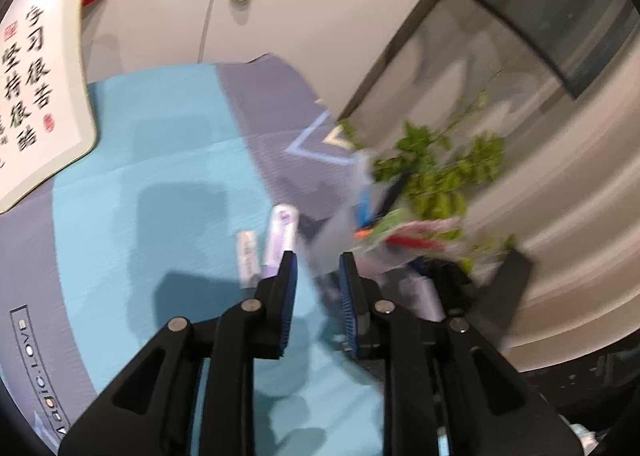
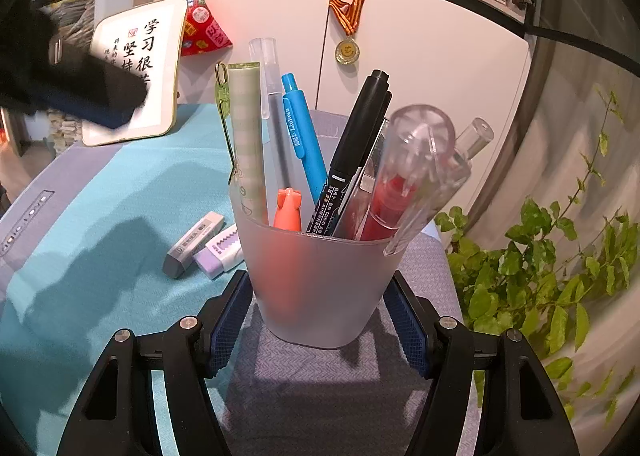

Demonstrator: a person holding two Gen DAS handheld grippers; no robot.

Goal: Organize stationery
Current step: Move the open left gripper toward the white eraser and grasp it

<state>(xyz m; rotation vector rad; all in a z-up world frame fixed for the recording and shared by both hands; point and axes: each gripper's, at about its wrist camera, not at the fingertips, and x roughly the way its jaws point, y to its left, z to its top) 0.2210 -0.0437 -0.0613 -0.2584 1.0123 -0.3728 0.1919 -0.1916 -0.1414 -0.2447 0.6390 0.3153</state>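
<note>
Mostly the sorting looks finished, judging from how things lie. Nearest in the right wrist view, the right gripper (image 2: pixel 320 320) has its jaws spread wide on either side of the frosted pen cup (image 2: pixel 320 280), whose base stands between the blue pads; whether the pads actually touch its wall I cannot tell, so it may be bracketed rather than clamped. Inside the cup, above the jaws, stand a checked green tube with a gold clip (image 2: pixel 247 136), a clear-capped pen (image 2: pixel 269 88), a blue pen (image 2: pixel 300 132), an orange animal-shaped piece (image 2: pixel 288 208), a black marker (image 2: pixel 352 152) and a clear-barrelled red pen (image 2: pixel 404 180), so the writing tools appear already gathered. Left of the left jaw and slightly beyond it, a grey eraser (image 2: pixel 194 244) and a lilac eraser (image 2: pixel 222 254) lie touching each other on the teal desk mat (image 2: pixel 100 256), outside the cup; these seem to be what is left. In the blurred left wrist view, the left gripper (image 1: pixel 316 268) holds nothing, its jaws parted with only mat between them, and the two erasers lie just ahead of its left jaw, near enough that one may be the next pick, though that is a guess. Farther off, beyond both jaws, a calligraphy plaque (image 2: pixel 136 68) stands on the mat against the white cabinet, where a medal (image 2: pixel 347 51) hangs, and a leafy plant (image 2: pixel 540 276) sits off past the right jaw.
</note>
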